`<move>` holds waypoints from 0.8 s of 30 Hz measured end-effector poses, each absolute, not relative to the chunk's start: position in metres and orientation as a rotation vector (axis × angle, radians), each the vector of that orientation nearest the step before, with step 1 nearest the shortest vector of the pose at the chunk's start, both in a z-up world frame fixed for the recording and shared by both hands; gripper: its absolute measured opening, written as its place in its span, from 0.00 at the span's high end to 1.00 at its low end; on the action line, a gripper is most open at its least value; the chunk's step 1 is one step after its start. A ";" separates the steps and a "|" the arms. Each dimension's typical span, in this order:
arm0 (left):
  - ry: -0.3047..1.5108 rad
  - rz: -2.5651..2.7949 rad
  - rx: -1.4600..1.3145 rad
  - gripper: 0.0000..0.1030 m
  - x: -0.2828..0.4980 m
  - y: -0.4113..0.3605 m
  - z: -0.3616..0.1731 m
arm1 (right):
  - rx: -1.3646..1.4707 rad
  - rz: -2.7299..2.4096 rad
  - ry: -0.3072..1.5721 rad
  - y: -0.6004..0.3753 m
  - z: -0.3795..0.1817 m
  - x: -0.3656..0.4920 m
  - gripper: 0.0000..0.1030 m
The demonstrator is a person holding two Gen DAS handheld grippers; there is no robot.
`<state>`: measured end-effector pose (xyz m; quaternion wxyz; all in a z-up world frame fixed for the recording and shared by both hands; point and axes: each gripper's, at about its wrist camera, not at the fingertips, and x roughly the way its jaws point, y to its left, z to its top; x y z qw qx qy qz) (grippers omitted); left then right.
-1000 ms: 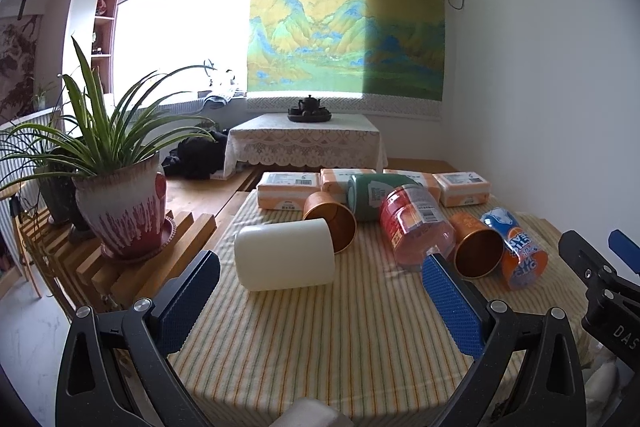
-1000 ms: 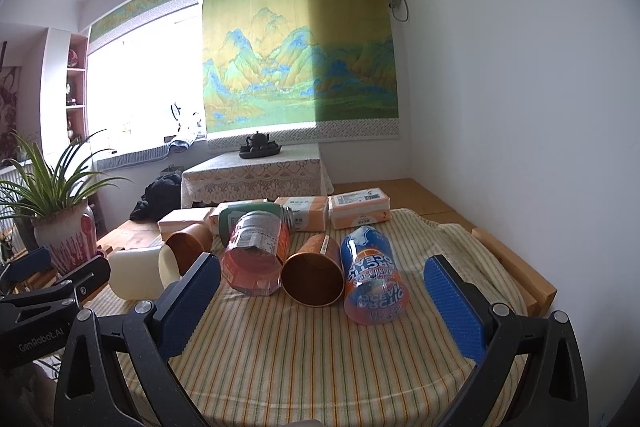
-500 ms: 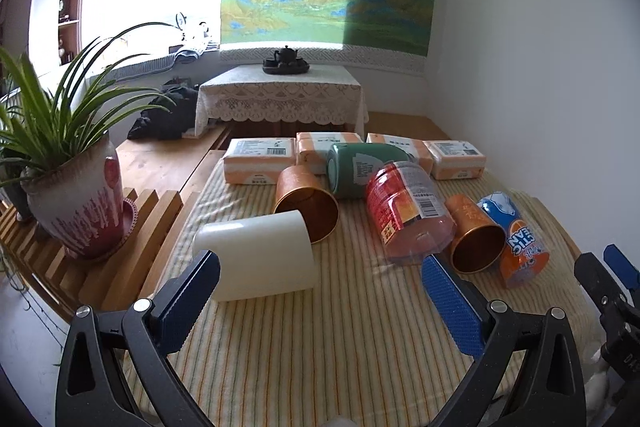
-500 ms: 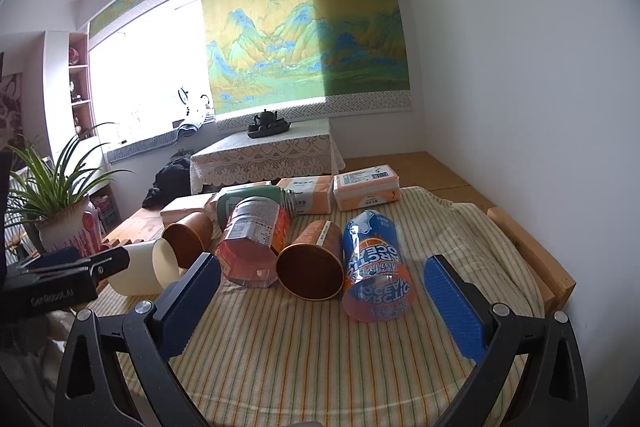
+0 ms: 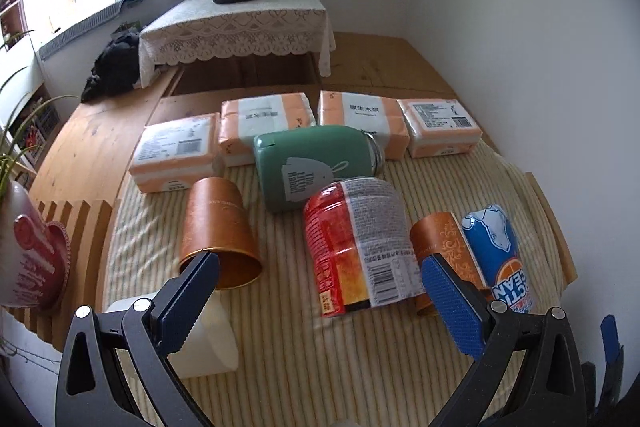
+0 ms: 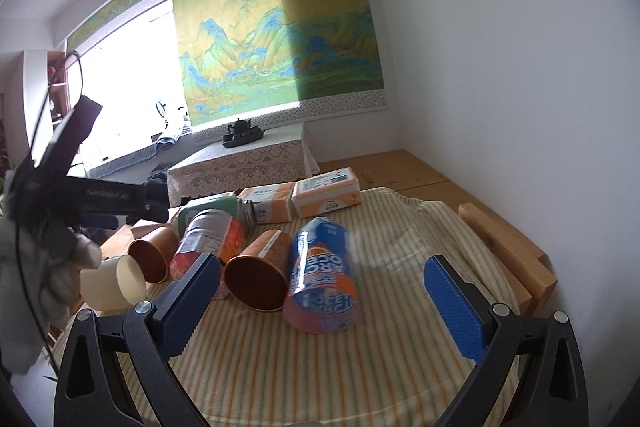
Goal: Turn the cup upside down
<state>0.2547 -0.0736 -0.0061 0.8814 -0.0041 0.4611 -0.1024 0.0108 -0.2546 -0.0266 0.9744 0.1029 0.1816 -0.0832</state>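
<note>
Several cups lie on their sides on the striped cloth (image 5: 280, 367). In the left wrist view a white cup (image 5: 212, 343) lies at lower left, partly behind my left finger. A copper cup (image 5: 216, 227), a red clear cup (image 5: 356, 247), a second copper cup (image 5: 440, 247) and a blue-orange cup (image 5: 496, 255) lie in a row. My left gripper (image 5: 320, 267) hangs open above them, tilted down. My right gripper (image 6: 322, 267) is open and empty, low over the cloth, facing the blue-orange cup (image 6: 324, 275), copper cup (image 6: 260, 271) and white cup (image 6: 112, 283).
A green flask (image 5: 316, 163) lies behind the cups, with several tissue packs (image 5: 180, 151) beyond it. A red plant pot (image 5: 28, 259) stands left. A lace-covered low table (image 5: 240, 23) is farther back. A wooden rail (image 6: 508, 247) and white wall bound the right side.
My left gripper has moved forward and pitched down over the cups, so the white cup has slid to the lower left of its view. The right gripper has edged closer to the cups.
</note>
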 end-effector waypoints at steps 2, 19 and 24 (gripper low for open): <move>1.031 -0.234 -0.026 0.01 0.274 -0.083 -0.014 | 0.215 -0.179 0.365 -0.261 -0.028 0.009 0.03; 1.261 -0.289 -0.070 0.05 0.329 -0.111 -0.071 | 0.257 -0.267 0.360 -0.291 -0.040 0.001 0.03; 1.291 -0.290 -0.076 0.13 0.336 -0.111 -0.079 | 0.266 -0.278 0.356 -0.294 -0.041 0.000 0.03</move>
